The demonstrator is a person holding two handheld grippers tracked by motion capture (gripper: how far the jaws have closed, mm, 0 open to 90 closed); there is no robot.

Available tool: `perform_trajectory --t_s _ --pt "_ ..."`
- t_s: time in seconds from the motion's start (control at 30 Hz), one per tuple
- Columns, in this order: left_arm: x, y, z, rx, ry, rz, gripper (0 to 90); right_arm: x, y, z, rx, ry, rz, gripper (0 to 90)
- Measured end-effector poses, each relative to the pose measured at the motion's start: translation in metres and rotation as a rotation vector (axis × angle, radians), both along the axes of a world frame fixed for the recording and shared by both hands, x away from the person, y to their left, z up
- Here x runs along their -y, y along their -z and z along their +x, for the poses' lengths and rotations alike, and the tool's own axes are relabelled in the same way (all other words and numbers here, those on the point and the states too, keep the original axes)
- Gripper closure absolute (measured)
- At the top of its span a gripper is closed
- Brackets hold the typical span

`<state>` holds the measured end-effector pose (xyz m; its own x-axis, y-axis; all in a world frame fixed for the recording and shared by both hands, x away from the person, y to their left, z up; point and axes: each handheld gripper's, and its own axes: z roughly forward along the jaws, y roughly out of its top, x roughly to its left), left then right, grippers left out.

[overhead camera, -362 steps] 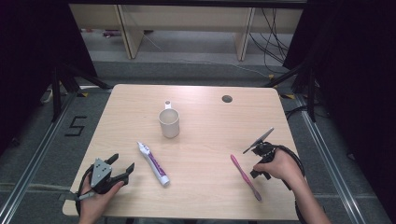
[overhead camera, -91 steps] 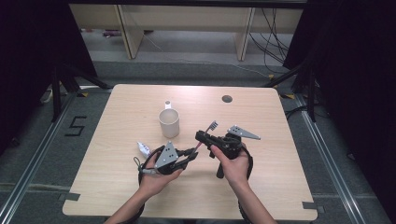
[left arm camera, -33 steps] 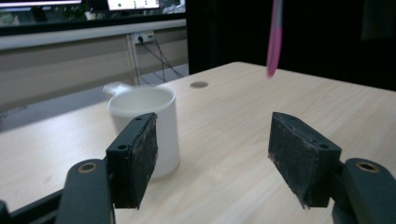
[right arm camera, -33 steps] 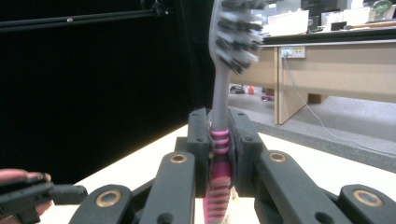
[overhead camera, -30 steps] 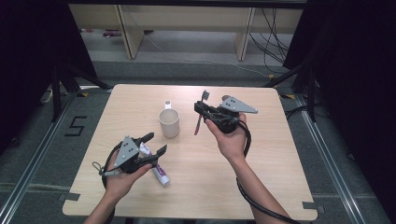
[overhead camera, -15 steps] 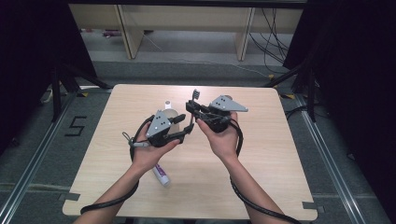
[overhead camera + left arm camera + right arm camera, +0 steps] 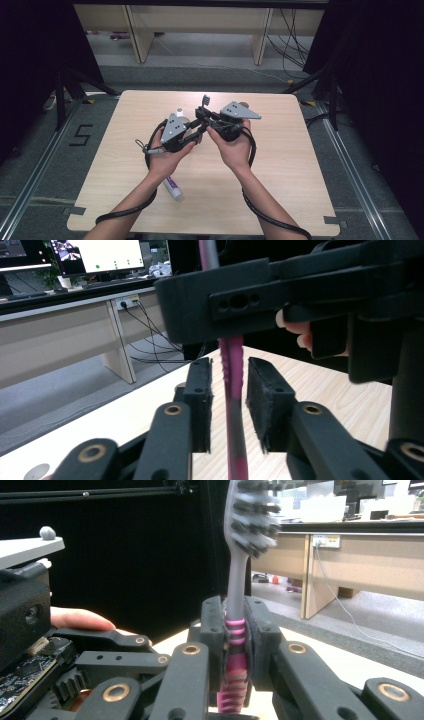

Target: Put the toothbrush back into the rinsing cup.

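Standing 6-to-12 o'clock, the toothbrush (image 7: pixel 235 625) is clamped by the right gripper (image 7: pixel 234 645), its lower handle between the left gripper's (image 7: pixel 229 405) just-narrowing, not yet touching jaws.

Lab (desks (image 7: pixel 60 340), monitors (image 7: pixel 107 255))

Left gripper (image 7: pixel 192 134): black jaws with brass-coloured pivot screws, grey three-cornered top plate, black trailing cable. Right gripper (image 7: pixel 206 120): same build, exposed black gear teeth, looped black cable. Forearms bare, no sleeves.
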<state>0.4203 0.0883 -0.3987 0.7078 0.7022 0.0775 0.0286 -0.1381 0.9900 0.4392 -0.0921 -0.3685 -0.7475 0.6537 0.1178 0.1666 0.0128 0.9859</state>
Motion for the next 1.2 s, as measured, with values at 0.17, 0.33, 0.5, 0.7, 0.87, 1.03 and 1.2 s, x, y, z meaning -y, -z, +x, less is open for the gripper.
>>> perform_trajectory --t_s 0.17,0.33,0.5,0.7,0.87,1.03,1.2 --pt "0.000 0.000 0.001 -0.001 -0.011 -0.016 78.0 -0.002 0.002 0.000 -0.006 -0.001 -0.001 81.0" --pt "0.000 -0.001 0.001 -0.004 -0.011 -0.012 77.4 -0.002 0.003 0.001 0.000 -0.001 -0.014 81.0" --pt "0.001 -0.001 0.001 -0.003 -0.014 0.000 80.0 -0.002 0.003 0.001 -0.003 0.002 -0.011 81.0" --pt "0.001 0.001 0.002 0.002 -0.016 0.001 82.2 -0.003 0.003 0.002 -0.003 0.001 -0.005 77.6" --pt "-0.006 0.002 0.008 -0.018 -0.026 -0.027 82.4 -0.002 -0.001 -0.001 -0.041 0.022 0.004 46.4" --pt "-0.016 0.003 0.015 -0.014 -0.056 -0.038 82.4 0.010 -0.001 -0.007 -0.026 0.018 0.008 38.6" --pt "-0.028 0.003 0.022 0.001 -0.082 -0.050 82.4 0.036 0.003 -0.014 -0.002 0.037 0.011 38.9"
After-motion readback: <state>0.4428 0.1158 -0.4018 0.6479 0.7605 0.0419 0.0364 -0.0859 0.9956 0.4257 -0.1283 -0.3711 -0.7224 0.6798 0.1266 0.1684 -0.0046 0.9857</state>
